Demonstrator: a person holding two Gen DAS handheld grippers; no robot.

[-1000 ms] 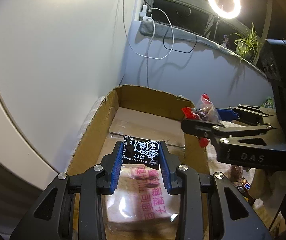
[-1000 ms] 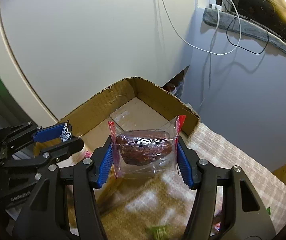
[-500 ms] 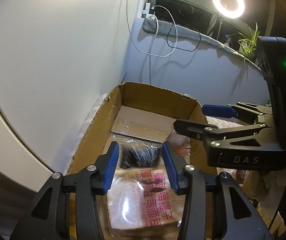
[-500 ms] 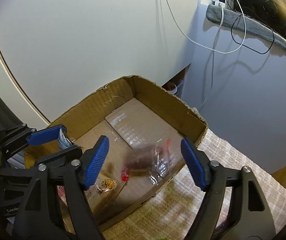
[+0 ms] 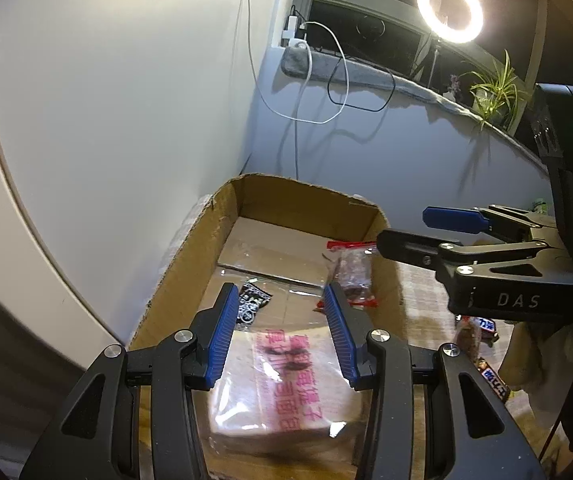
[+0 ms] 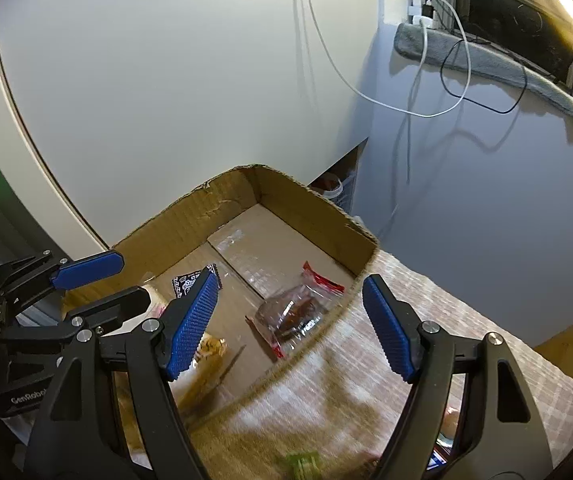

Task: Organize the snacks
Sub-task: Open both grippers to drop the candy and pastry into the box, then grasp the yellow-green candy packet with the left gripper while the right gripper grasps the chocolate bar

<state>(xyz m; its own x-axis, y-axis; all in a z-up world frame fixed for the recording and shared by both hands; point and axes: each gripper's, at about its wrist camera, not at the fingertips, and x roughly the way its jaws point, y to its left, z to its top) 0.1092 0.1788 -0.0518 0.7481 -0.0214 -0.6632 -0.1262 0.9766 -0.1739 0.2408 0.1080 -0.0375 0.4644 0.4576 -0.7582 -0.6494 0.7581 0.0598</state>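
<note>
An open cardboard box (image 5: 190,256) (image 6: 318,208) holds the snacks. Inside lie a small black-and-white packet (image 5: 251,305) (image 6: 185,280), a clear red-edged bag of brown snack (image 5: 352,270) (image 6: 292,314), and a clear bread pack with pink print (image 5: 286,384). My left gripper (image 5: 282,334) is open and empty above the box's near end; it also shows in the right wrist view (image 6: 110,284). My right gripper (image 6: 288,324) is open and empty above the box's right wall; it also shows in the left wrist view (image 5: 414,228).
The box stands against a white wall on a checked cloth (image 6: 426,320). Wrapped snack bars (image 5: 482,344) lie on the cloth right of the box. A green packet (image 6: 302,462) lies near my right gripper's base. Cables (image 5: 314,92) hang at the back.
Both grippers opened. The black-and-white packet dropped from my left gripper and the red-edged bag from my right one; both now lie on the box floor.
</note>
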